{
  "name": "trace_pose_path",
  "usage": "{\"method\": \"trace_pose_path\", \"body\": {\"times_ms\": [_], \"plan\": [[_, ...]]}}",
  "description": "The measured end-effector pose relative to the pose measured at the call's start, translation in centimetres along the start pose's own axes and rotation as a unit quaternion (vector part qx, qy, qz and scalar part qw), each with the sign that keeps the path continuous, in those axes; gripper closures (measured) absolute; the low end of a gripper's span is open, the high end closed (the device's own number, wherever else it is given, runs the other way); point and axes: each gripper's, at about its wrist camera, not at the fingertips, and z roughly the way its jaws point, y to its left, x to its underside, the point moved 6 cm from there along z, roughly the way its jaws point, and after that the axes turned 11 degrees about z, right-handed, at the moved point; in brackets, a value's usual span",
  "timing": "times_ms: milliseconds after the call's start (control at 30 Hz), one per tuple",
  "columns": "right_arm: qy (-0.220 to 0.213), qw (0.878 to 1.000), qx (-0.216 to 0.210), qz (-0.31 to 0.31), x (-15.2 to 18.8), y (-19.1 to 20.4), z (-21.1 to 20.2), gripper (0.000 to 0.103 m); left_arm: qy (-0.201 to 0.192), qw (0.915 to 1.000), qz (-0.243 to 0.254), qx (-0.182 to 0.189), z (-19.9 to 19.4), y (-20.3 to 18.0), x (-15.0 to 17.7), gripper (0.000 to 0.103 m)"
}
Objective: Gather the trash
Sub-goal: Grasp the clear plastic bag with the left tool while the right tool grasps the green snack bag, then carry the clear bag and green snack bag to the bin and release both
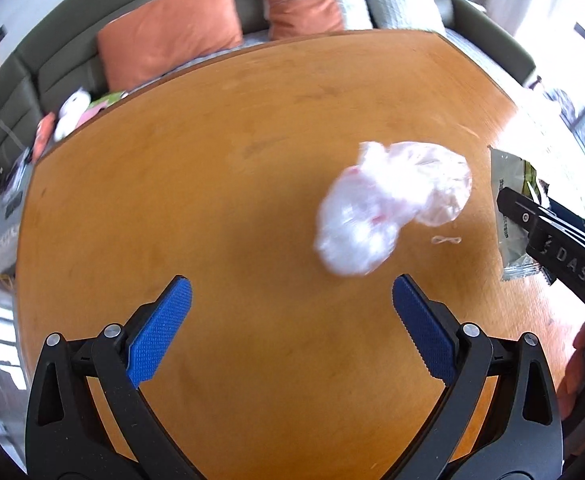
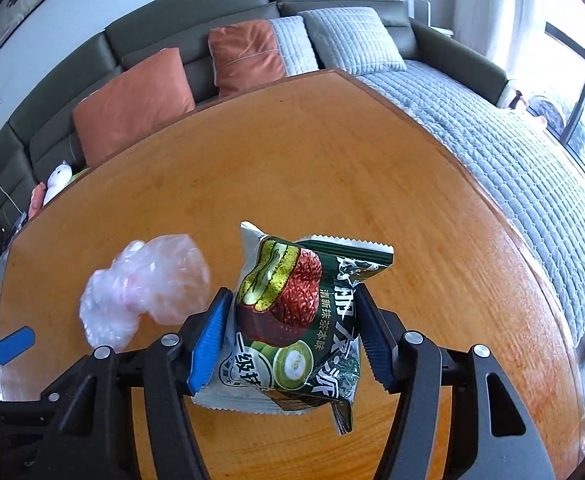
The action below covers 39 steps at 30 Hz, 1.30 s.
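My right tongs (image 2: 292,334) pinch one snack packet (image 2: 296,320), blue pads pressed to its two sides, and the packet is lifted off the table (image 2: 332,168). The packet is silver and dark green, printed with a green-and-brown cake roll and a round green slice; the white writing on it is Chinese, and I do not read it with any certainty. Whether anything is inside the packet cannot be told. My left tongs (image 1: 292,300) are spread wide with nothing between the pads, held over bare wood. Just ahead of them and to the right lies one crumpled clear plastic bag (image 1: 392,208), blurred, with faint pink marks; its contents cannot be made out. Beside the bag, toward my right, one small pale loop, perhaps a rubber band (image 1: 446,240), lies on the wood. Further right, the left view shows the packet's silver back (image 1: 510,216) held by the black arm of the right tongs, which bears the raised letters "DAS". In the right view the bag (image 2: 144,288) sits just left of the packet. Count on the table: one bag, one loop; one packet in my grip. Beyond the table edge stands a grey-green sofa (image 2: 212,8) with two orange cushions (image 2: 132,104) and two grey quilted ones (image 2: 352,40), and one white plush toy (image 2: 58,180) at the left.
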Motion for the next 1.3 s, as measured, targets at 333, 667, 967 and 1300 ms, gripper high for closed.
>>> {"method": "trace_pose_path", "body": {"times_ms": [333, 667, 967, 1300], "plan": [[0.000, 1.000, 0.000, 0.019, -1.2, -1.4, 0.1, 0.041, -0.018, 0.9986, 0.049, 0.010, 3.6, -3.2, -4.8, 0.015], [-0.006, 1.000, -0.017, 0.008, -0.5, 0.1, -1.9, 0.041, -0.017, 0.9992, 0.011, 0.036, 2.9, -2.0, -2.8, 0.049], [0.005, 0.997, -0.060, -0.047, 4.0, 5.2, -5.5, 0.041, -0.041, 0.9980, -0.037, 0.028, -2.4, 1.1, 2.8, 0.049], [0.015, 0.982, -0.127, -0.137, 11.7, 13.9, -11.1, 0.041, -0.061, 0.9923, -0.107, 0.000, -8.1, 6.7, 11.9, 0.048]]}}
